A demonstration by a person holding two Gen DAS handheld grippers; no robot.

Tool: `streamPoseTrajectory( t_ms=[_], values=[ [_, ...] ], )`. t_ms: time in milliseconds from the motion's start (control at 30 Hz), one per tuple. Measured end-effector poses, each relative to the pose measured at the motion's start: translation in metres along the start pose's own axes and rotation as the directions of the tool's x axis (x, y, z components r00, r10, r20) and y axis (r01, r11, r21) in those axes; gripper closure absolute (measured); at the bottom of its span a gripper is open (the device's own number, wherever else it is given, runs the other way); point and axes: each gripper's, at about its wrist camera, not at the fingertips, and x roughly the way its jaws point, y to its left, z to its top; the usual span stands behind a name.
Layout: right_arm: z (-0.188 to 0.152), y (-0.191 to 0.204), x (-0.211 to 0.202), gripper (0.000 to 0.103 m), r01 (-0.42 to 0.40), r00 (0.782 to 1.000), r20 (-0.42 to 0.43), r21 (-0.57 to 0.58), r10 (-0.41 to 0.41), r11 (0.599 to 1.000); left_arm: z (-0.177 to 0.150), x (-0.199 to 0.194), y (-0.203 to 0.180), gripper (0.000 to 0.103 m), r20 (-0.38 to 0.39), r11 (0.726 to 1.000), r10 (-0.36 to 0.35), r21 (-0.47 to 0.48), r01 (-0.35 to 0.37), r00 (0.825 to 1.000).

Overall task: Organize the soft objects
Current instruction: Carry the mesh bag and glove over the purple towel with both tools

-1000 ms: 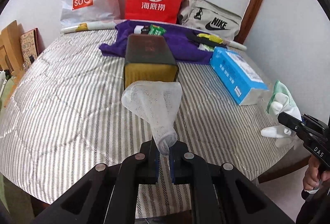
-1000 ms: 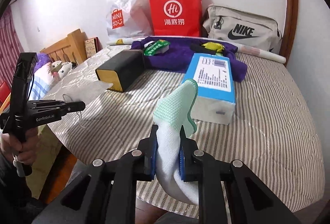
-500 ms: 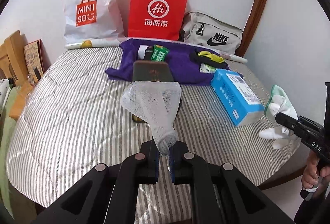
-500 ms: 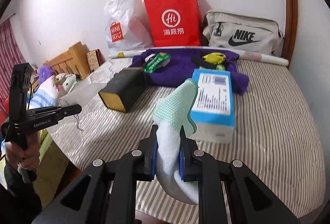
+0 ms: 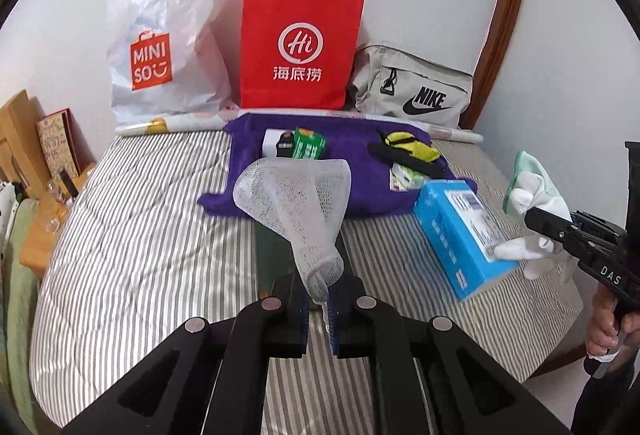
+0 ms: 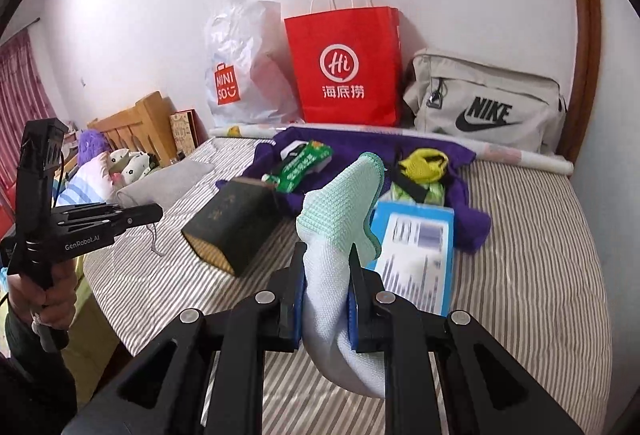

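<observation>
A white mesh pouch (image 5: 296, 203) sticks up from my left gripper (image 5: 320, 309), which is shut on its narrow end above the striped bed (image 5: 140, 235). In the right wrist view a white glove with a mint-green cuff (image 6: 340, 211) stands between the pads of my right gripper (image 6: 326, 291), shut on it. The left wrist view shows the same glove (image 5: 532, 191) at the far right, in the right gripper (image 5: 560, 225), off the bed's corner. The left gripper (image 6: 156, 213) shows at the left of the right wrist view, with a string hanging below it.
On the bed lie a purple cloth (image 5: 352, 151) with small packets, a dark box with a yellow end (image 6: 232, 231) and a blue box (image 5: 460, 231). A red paper bag (image 5: 300, 47), a white plastic bag (image 5: 168, 43) and a grey Nike bag (image 5: 412, 91) stand against the wall.
Both grippers have risen and drawn back from the bed, each keeping hold of its item. More of the bed and the bags shows now, and the mesh pouch covers the dark box.
</observation>
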Motion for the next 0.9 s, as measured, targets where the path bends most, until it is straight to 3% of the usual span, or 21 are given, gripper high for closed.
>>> streamPoseTrajectory(
  t_ms=[300, 600, 900],
  values=[
    [0.041, -0.014, 0.038, 0.086, -0.024, 1.000, -0.006, -0.012, 0.024, 1.000, 0.042, 0.033, 0.006, 0.095, -0.016, 0.999, -0.030, -0.023, 0.030, 0.999],
    [0.083, -0.032, 0.079, 0.086, -0.116, 0.993, -0.002, 0.037, 0.116, 0.993, 0.076, 0.070, 0.008, 0.095, -0.035, 0.999, -0.033, -0.012, 0.033, 0.999],
    [0.105, -0.043, 0.129, 0.086, -0.146, 0.986, -0.072, 0.026, 0.148, 0.989, 0.102, 0.114, 0.009, 0.095, -0.076, 0.998, -0.062, -0.011, 0.061, 0.995]
  ],
)
